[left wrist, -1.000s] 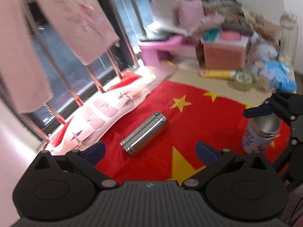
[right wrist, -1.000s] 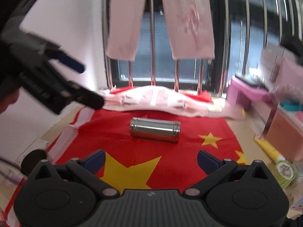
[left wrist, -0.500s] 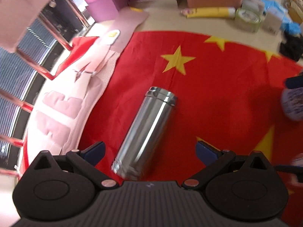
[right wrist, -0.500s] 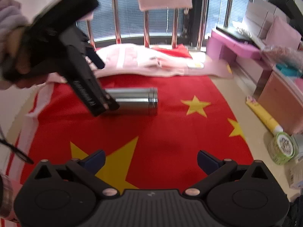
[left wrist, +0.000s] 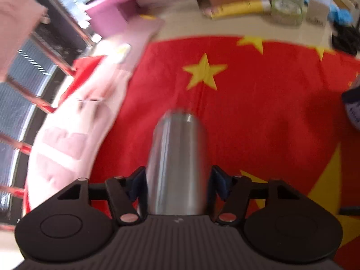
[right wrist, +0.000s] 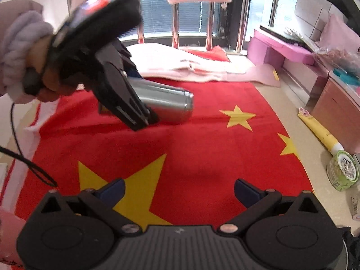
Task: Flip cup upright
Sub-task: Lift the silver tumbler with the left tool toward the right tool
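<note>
My left gripper (left wrist: 177, 186) pinches the cup (left wrist: 177, 164) near its base, its body running straight ahead between my fingers over the red cloth (left wrist: 258, 117). Polished steel, rigid, likely slippery and fairly heavy, so I grip the barrel squarely. My right gripper (right wrist: 178, 190) gapes wide, empty.

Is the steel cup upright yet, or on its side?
On its side. The steel cup lies lengthwise on the red flag cloth, with the left gripper closed around its body.
</note>
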Available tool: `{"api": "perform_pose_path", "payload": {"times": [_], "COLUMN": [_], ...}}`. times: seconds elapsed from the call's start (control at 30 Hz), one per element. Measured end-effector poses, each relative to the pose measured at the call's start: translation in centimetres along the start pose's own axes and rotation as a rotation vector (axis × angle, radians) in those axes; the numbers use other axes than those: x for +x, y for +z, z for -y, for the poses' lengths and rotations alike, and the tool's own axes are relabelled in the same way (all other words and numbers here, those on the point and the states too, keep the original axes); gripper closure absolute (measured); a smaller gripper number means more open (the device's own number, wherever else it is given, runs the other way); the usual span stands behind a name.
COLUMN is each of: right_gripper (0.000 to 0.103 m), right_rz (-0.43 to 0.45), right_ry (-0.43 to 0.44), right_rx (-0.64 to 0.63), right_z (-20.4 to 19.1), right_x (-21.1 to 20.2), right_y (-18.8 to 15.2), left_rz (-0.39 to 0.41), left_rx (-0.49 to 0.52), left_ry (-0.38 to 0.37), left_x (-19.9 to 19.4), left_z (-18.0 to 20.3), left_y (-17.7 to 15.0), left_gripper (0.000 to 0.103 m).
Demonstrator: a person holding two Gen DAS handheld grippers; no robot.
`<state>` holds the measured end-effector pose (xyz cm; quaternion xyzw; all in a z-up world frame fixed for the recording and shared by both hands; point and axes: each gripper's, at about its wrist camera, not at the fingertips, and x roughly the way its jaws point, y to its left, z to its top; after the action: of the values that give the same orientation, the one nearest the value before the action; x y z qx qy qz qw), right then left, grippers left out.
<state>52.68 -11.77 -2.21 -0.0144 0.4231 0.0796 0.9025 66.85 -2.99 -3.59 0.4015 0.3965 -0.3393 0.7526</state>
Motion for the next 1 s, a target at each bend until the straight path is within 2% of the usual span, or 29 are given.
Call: {"api": "perform_pose_path", "payload": {"times": [0.1,0.2,0.33,0.43,0.53,0.63,0.8,0.9,1.0], "right_gripper": [0.0,0.0,0.0,0.0,0.0,0.0,0.0,0.0,0.0], "right_rz": [0.05,0.106,0.165,0.226,0.309,0.389,0.453,0.442,0.417], "right_ry": [0.034,0.059,0.087,0.11,0.127,0.129,0.118,0.112,0.097], "right_rx": [-0.018,-0.059,-0.101,-0.12,-0.129,-0.145,-0.166,-0.171,-0.18], "right_z": [0.0,-0.2,-0.1,0.3,1.0,1.6,2.0,1.8,1.5], "right_x": [-1.6,-2.9,-5.0,-7.1,-9.8,-12.6,-16.5,-17.9,-18.7], "right_y": [-0.4,-1.2,-3.1,-4.6,-6.2,-8.3,-13.1,-15.8,-18.3], "left_rz": [-0.012,-0.013,0.048,0.106,0.18,0.226,0.241,0.233,0.212], "left_rx": [-0.005,-0.071,-0.109,-0.113,-0.119,-0.13,-0.162,-0.206,-0.275], "left_ry": [0.049,0.085,0.177,0.255,0.31,0.348,0.367,0.325,0.29], "left_x": [-2.0,-2.9,-6.8,-11.5,-16.6,-19.7,-21.9,-22.0,-20.4], "left_z": [1.3,2.5,4.8,7.6,11.7,16.1,22.6,25.4,27.4], "left_y": [-0.7,-1.8,-2.0,-1.9,-2.4,-3.3,-6.0,-8.4,-11.3], "left_gripper": [0.04,0.04,0.04,0.04,0.04,0.04,0.04,0.04,0.04]}}
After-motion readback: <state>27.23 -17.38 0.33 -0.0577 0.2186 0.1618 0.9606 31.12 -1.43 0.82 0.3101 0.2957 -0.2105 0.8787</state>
